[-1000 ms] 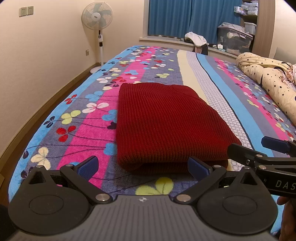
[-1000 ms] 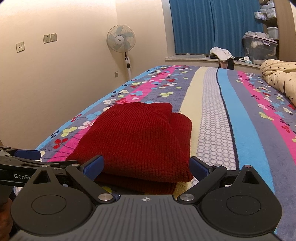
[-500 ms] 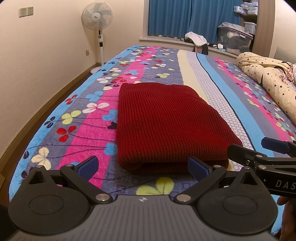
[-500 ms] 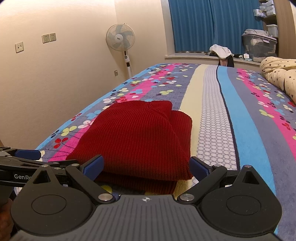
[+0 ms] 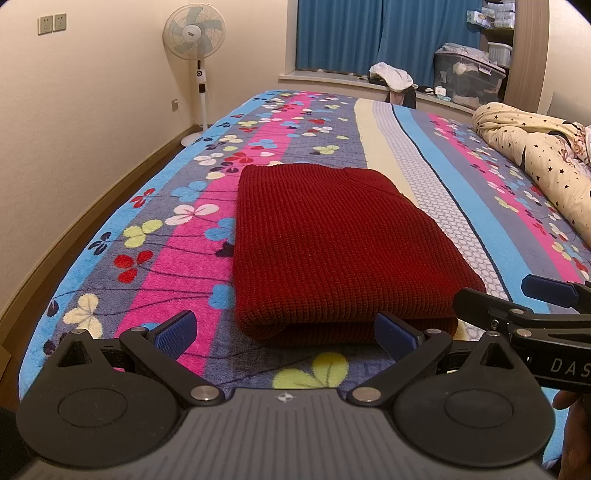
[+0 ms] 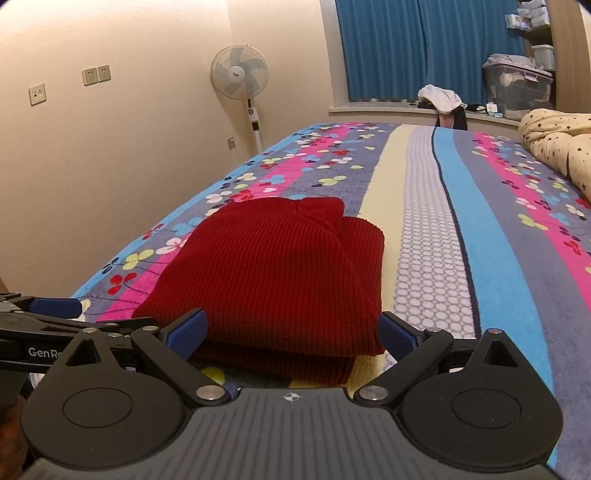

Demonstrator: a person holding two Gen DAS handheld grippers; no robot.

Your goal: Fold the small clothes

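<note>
That red knit sweater [image 5: 332, 251] sits folded mid-frame on the bed [image 5: 184, 258]. Looks soft, thick and floppy, so I'd pinch the doubled near edge. Left tool [image 5: 284, 332] and right tool [image 6: 291, 328] both gape wide, empty.

A home bedroom: bed [image 5: 461, 177], curtains [image 5: 351, 33], standing fan [image 5: 194, 33].

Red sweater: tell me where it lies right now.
The red sweater lies folded on the flowered blanket, just ahead of both open grippers, left and right.
</note>
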